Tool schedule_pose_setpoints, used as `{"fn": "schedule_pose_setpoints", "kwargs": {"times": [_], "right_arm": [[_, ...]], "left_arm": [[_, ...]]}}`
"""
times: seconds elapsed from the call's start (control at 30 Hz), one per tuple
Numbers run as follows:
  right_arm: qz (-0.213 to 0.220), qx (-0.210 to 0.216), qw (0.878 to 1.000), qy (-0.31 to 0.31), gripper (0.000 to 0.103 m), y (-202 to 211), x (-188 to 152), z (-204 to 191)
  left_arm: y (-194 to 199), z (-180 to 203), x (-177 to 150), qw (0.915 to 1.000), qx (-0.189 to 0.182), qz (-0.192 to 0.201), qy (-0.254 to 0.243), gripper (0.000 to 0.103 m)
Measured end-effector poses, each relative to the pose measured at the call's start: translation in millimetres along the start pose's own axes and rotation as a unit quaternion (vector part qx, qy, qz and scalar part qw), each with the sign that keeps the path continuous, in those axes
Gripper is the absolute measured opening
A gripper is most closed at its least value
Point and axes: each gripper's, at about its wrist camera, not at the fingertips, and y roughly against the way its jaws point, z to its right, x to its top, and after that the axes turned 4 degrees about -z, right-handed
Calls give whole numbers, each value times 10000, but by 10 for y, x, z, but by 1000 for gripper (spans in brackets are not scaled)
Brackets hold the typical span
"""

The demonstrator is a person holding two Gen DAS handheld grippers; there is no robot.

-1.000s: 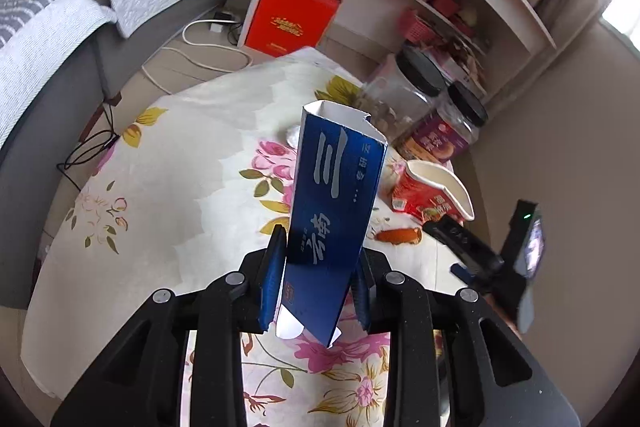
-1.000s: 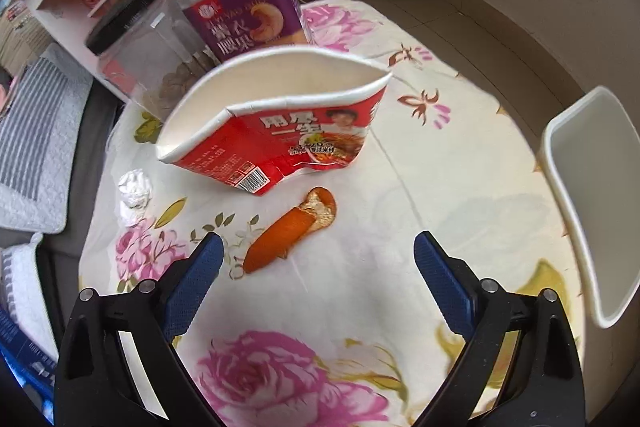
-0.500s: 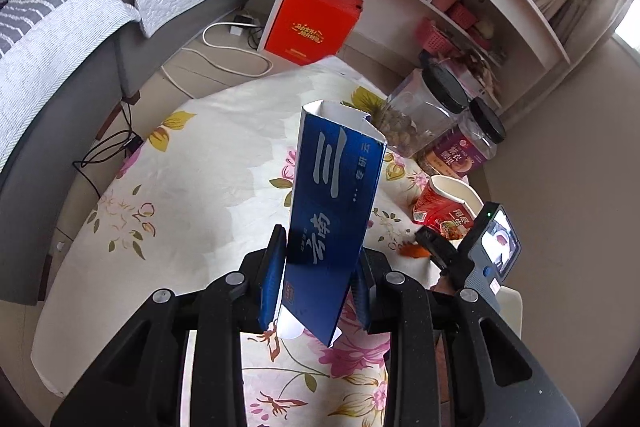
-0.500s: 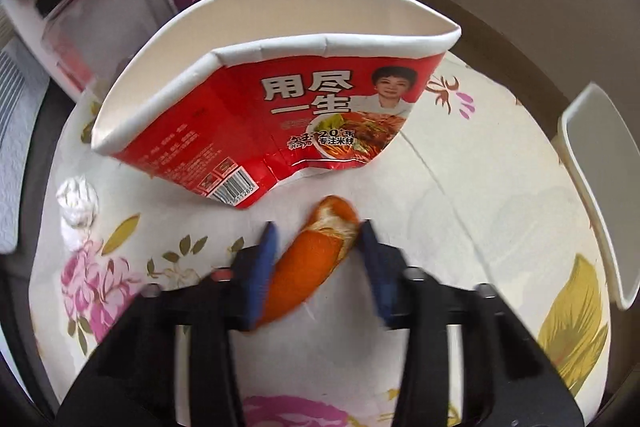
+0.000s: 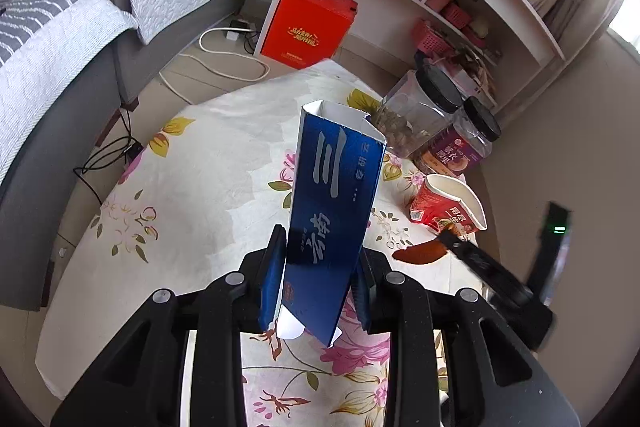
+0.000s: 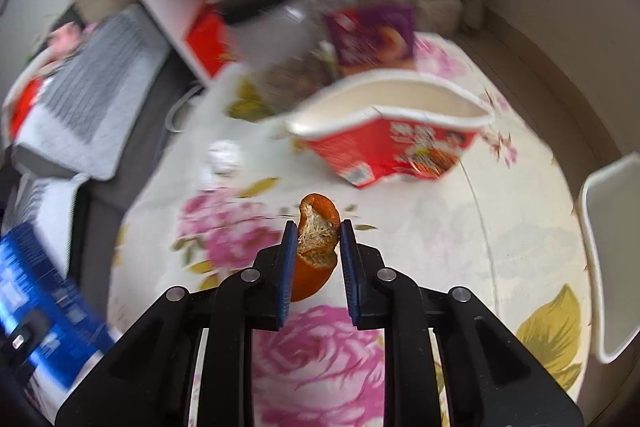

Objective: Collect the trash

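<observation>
A: What does the left gripper [image 5: 318, 283] have?

B: Its jaws are clenched on a tall blue carton [image 5: 334, 211]. The carton stands nearly upright between the pads, its top torn open and showing a white inside, pale lettering running down its glossy front.

A: And the right gripper [image 6: 318, 259]?

B: Its jaws are closing, and the pads already press both sides of an orange peel [image 6: 316, 247]. The peel is curled, bright orange outside, with pale stringy pith facing the camera. It is held above the flowered tablecloth [image 6: 460, 247], not lying on it.

A: What sits beyond that?

B: A crushed red noodle cup [image 6: 392, 139] lies tilted on the cloth, its white rim bent to a point. A small crumpled white wad [image 6: 224, 155] lies to its left. Behind stand two clear jars with black lids [image 5: 440, 115], one with a purple label. A white bin's rim [image 6: 600, 255] shows at the right edge.

A: Is the view sharp?

B: The right view is blurred except for the gripper and the peel.
</observation>
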Motion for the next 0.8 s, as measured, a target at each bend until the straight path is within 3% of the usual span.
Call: {"fn": "schedule_pose_setpoints", "kwargs": {"times": [0.2,0.43,0.73,0.77,0.8], "right_arm": [[376,315,9966,663,19,553,-53,-135],[568,281,9940,886,18,619,-240,-66],[942,265,9921,784,18,825,-197,99],[942,273,9923,758,16,847,-196,138],[946,268,9923,754,8,862,-195,163]], "left_arm": [[12,51,-32,9999,-114,19,-59,30],[-45,209,-106,9995,-170,28,-250,30],[-143,471,-186,9988,-229,22,-441,30],[-148,504,-194,9986,-248,34,-467,30],[-157,542,-202,9984,-257,45,-500,30]]}}
